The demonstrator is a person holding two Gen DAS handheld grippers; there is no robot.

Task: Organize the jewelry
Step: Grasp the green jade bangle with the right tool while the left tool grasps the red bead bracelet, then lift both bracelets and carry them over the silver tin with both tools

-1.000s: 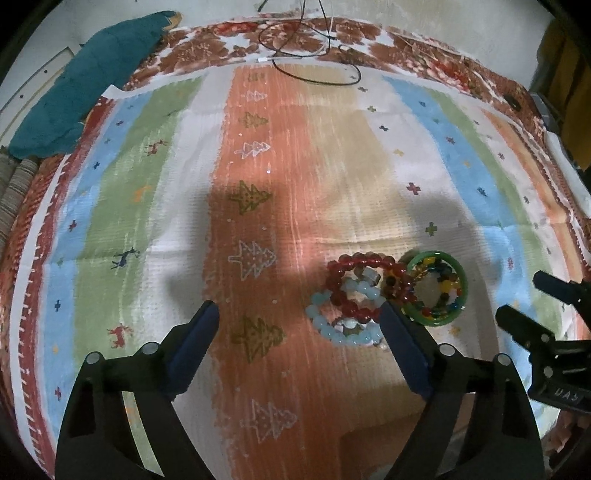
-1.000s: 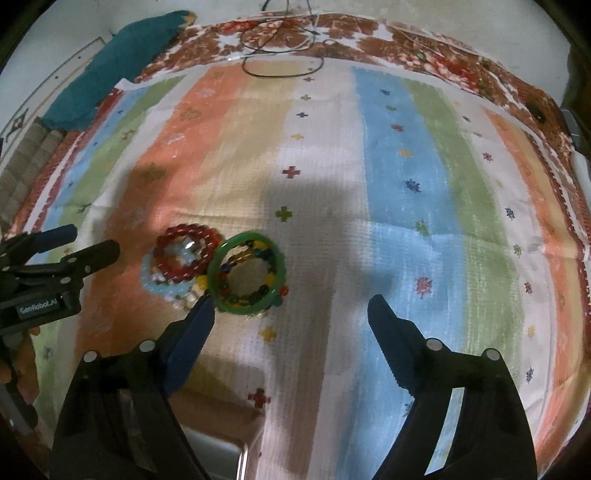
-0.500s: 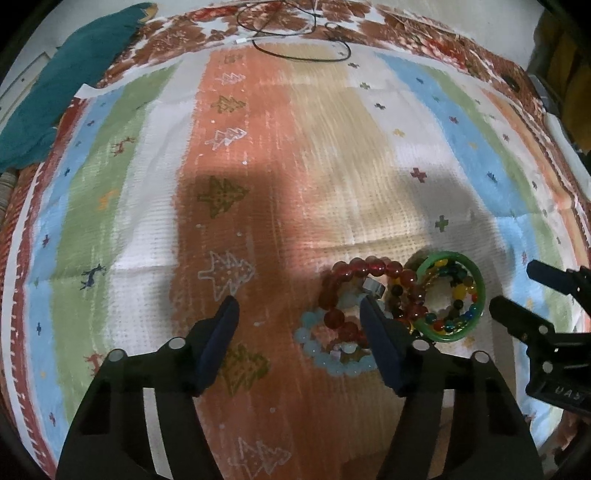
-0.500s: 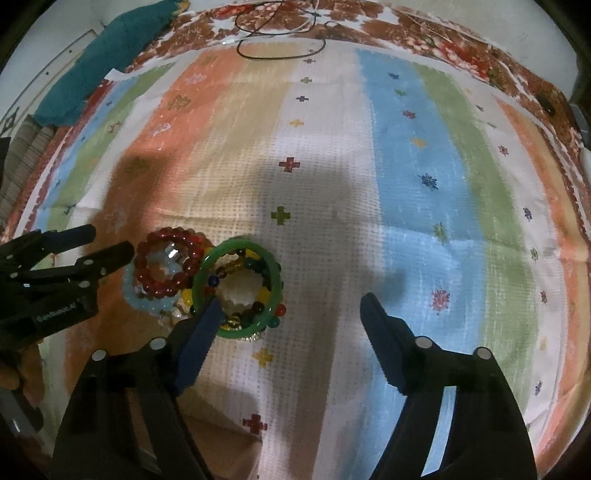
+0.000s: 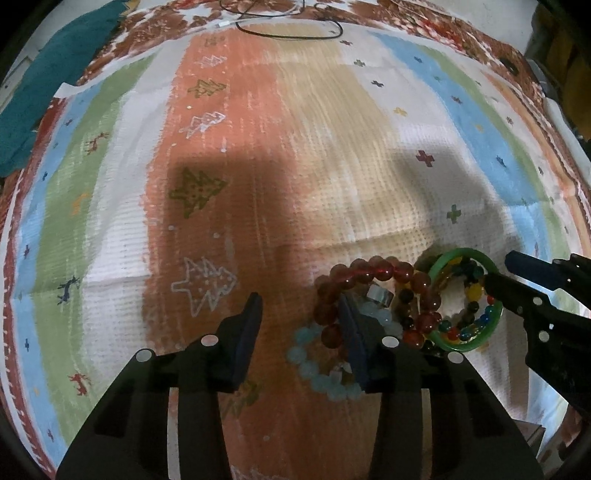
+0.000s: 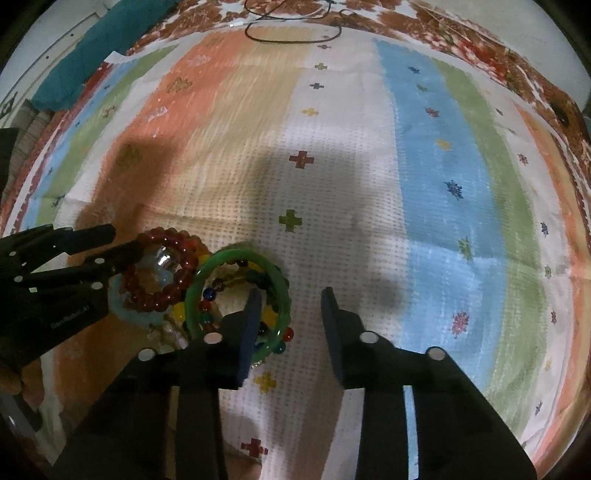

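Note:
A pile of bracelets lies on the striped cloth (image 5: 258,147). It holds a red bead bracelet (image 5: 373,269), a pale blue bead bracelet (image 5: 314,365), a silver ring (image 5: 380,295), a multicoloured bead bracelet (image 5: 469,321) and a green bangle (image 5: 461,258). My left gripper (image 5: 301,317) is open, its right finger inside the red bracelet's loop and its left finger outside. My right gripper (image 6: 291,310) is open, its left finger inside the green bangle (image 6: 221,258) and its right finger outside, straddling the rim. The red bracelet (image 6: 162,269) lies left of it.
A black cable (image 5: 288,29) lies at the cloth's far edge. A teal fabric (image 5: 48,74) lies at the far left beyond the cloth. A box edge (image 5: 532,432) shows at the lower right in the left wrist view.
Both grippers have moved forward and down onto the pile and their jaws have narrowed. The left now straddles the red bracelet, the right the green bangle.

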